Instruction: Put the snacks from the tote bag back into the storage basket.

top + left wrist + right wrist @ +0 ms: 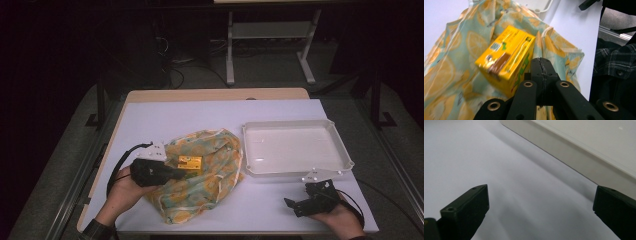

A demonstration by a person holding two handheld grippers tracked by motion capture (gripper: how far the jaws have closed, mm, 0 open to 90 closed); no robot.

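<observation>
A yellow carton [190, 162] lies on a lemon-print cloth [210, 185] spread left of the table's middle. My left gripper [183, 174] comes in from the left, its tips at the carton's near edge. In the left gripper view the gripper [541, 63] is shut, jaws pressed together with nothing seen between them, right beside the carton [506, 58] on the cloth [456, 50]. My right gripper [299, 199] rests near the table's front right, open. In the right gripper view its jaws [540, 195] stand wide apart over bare white tabletop.
An empty white tray [340, 145] sits at the right of the table, just beyond the right gripper; its wall [574, 157] runs across the upper right of the right gripper view. A tray corner [541, 6] shows past the cloth. Table legs stand on the floor behind.
</observation>
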